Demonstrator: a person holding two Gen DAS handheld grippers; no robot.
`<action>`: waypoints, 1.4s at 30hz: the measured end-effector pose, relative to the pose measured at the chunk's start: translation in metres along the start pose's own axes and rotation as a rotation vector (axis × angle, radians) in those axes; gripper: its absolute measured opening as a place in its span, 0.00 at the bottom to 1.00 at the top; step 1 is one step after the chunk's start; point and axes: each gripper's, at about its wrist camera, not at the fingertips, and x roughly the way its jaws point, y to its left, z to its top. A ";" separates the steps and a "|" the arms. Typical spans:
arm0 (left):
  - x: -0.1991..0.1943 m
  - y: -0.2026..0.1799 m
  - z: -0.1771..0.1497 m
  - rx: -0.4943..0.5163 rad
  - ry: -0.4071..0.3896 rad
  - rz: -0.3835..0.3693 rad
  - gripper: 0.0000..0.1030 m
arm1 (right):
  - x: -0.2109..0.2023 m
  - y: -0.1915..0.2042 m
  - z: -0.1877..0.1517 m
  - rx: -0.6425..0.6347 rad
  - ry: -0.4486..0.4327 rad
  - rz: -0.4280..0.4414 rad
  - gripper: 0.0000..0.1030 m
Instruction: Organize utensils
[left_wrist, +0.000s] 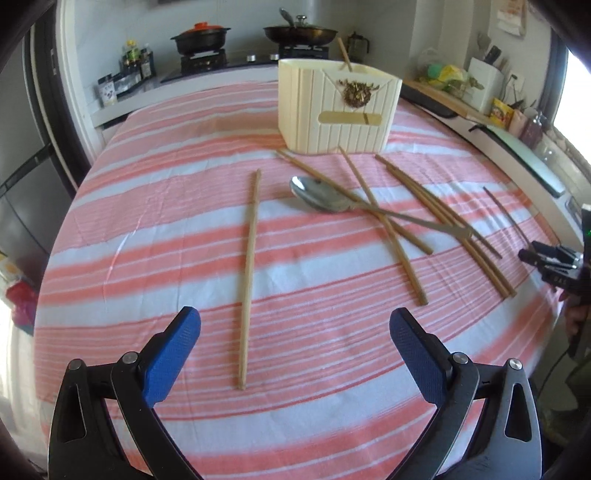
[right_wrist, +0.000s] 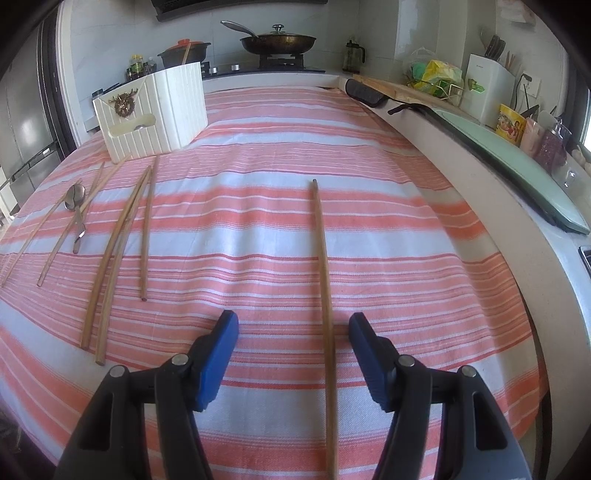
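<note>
Chopstick (right_wrist: 325, 295) lies between the right gripper (right_wrist: 293, 325) jaws, nearer the right pad, flat on the striped surface (right_wrist: 406, 221). Jaws about half open, holding nothing. Thin, light, stiff wood; likely rolls, so pinch mid-shaft. Left gripper (left_wrist: 295, 325) jaws wide, empty; another chopstick (left_wrist: 249, 266) ahead. Holder (left_wrist: 336, 107) beyond.

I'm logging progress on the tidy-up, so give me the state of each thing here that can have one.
Left gripper: open, empty.
Right gripper: open, a lone chopstick between its pads, ungripped.
Utensil holder: upright, one chopstick inside.
Spoon: flat on cloth, chopsticks crossing it.
Single chopstick: flat, apart from the rest.
</note>
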 end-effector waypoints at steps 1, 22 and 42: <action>0.001 0.005 0.008 -0.003 0.005 -0.019 0.99 | 0.001 0.000 0.001 -0.005 0.010 0.006 0.62; 0.130 0.056 0.089 0.018 0.249 0.032 0.90 | 0.034 -0.039 0.067 0.089 0.349 0.201 0.62; 0.138 0.026 0.110 0.180 0.264 -0.004 0.20 | 0.102 -0.005 0.137 -0.085 0.369 0.081 0.43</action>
